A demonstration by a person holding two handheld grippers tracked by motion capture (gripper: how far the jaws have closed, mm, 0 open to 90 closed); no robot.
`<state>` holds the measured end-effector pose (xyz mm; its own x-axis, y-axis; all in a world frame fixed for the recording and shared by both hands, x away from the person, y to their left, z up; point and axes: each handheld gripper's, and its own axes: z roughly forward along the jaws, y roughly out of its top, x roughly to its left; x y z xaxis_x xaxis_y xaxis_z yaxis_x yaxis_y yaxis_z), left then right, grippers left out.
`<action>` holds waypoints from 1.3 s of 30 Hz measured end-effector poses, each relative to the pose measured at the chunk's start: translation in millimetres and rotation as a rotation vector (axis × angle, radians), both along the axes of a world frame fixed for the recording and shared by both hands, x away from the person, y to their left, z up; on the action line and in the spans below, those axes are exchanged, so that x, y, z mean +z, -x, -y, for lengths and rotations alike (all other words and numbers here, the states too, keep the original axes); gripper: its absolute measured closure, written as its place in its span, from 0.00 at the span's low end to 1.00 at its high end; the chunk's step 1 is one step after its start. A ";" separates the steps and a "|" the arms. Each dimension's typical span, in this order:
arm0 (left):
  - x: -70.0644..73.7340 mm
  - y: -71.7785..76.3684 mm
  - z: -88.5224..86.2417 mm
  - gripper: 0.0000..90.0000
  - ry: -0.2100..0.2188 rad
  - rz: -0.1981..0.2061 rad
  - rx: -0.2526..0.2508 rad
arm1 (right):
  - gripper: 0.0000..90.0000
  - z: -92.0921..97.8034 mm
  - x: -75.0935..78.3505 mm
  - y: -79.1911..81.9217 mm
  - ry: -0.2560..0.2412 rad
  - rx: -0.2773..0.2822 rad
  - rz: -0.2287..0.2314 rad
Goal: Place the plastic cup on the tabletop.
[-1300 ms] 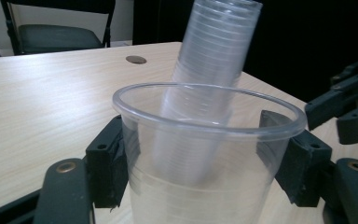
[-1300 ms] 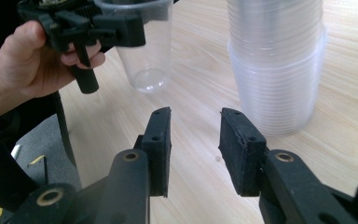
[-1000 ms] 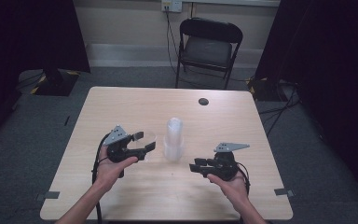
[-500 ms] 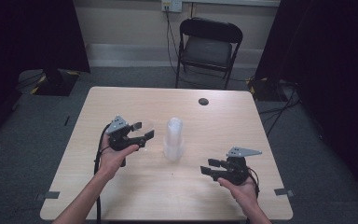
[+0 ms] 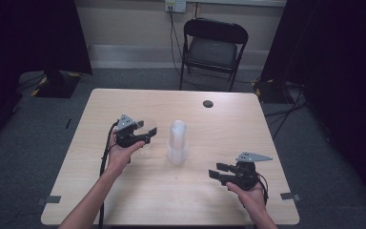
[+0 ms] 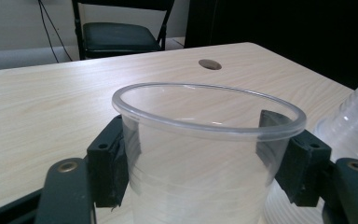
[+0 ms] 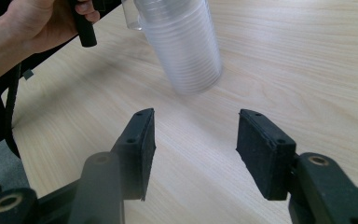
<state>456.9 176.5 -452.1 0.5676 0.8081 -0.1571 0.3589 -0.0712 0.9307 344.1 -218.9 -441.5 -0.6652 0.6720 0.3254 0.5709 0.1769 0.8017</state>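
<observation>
Your left tool [image 5: 145, 135] grips a single clear plastic cup [image 6: 205, 154], upright, one black pad on each side of its smooth round wall. It sits just left of the ribbed, translucent stack of cups [image 5: 177, 142] at the middle of the pale wood-grain tabletop [image 5: 228, 124]. One cup seems separated; setting it down remains. Your right tool [image 7: 196, 144] is wide open, empty.

The clear cup [image 6: 205, 154] looks like glossy, smooth plastic; the table [image 5: 228, 119] seems matt pale wood-grain laminate.
</observation>
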 end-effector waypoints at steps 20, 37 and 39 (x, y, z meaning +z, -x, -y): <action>-23.6 -1.1 -8.3 0.32 -0.053 -0.054 0.026 | 0.52 -7.5 0.1 3.0 0.012 0.024 0.003; -21.3 0.5 -8.1 0.30 -0.047 -0.046 0.021 | 0.52 -3.0 -0.2 3.7 0.007 0.008 0.001; -22.1 0.4 -8.0 0.30 -0.054 -0.051 0.016 | 0.52 -3.9 -0.6 3.2 0.007 0.008 0.001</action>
<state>456.4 184.5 -474.2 0.5472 0.8249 -0.1417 0.4076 -0.1147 0.9059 340.9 -215.0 -442.1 -0.6709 0.6689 0.3202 0.5689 0.1873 0.8008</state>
